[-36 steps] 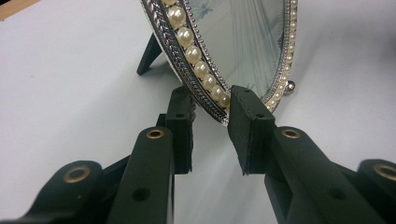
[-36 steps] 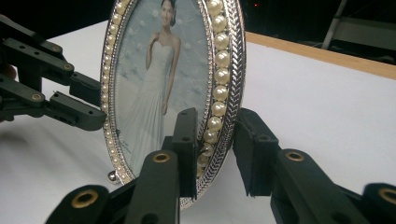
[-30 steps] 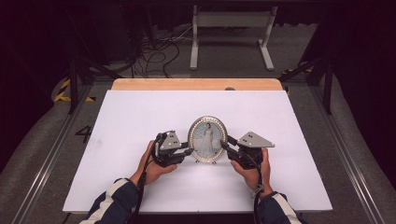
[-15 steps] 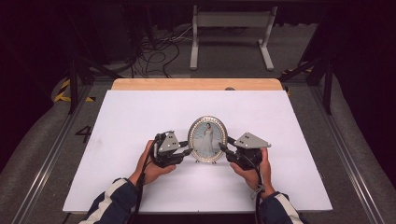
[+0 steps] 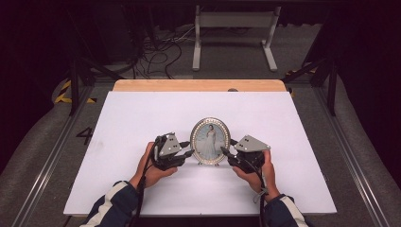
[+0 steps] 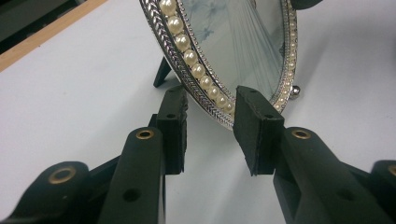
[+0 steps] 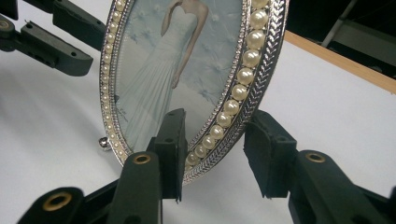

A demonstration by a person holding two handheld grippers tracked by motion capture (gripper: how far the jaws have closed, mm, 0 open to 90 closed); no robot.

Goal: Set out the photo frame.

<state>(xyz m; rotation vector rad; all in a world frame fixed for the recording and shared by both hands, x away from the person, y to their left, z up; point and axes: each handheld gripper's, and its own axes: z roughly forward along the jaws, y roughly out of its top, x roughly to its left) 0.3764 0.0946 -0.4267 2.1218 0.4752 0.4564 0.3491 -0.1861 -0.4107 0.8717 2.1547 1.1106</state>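
Two grippers flank one oval frame (image 5: 210, 141) near the middle of the white table (image 5: 142, 113), the person's hands coming in from the near edge.

Left side: the left gripper (image 5: 187, 150) sits just left of the frame, held in the left hand (image 5: 153, 170), its tips at the frame's lower left rim. In the left gripper view its jaws have just been opening; the pearl-set rim (image 6: 196, 65) runs into the gap between the pads (image 6: 256, 126), with daylight visible on both sides, so the pads do not press on it. Jaws stand at a moderate gap.

Centre: the frame stands upright, leaning slightly back on a dark rear strut (image 6: 162, 72), with small ball feet on the table. It shows a picture of a figure in a long pale gown.

Right side: the right gripper (image 5: 226, 153) sits just right of the frame, held in the right hand (image 5: 260, 172), tips at the lower right rim. Its jaws have likewise just been opening; the rim (image 7: 233, 102) lies between the pads (image 7: 170, 144), and I cannot tell whether the inner pad touches the glass. No firm grip is evident.
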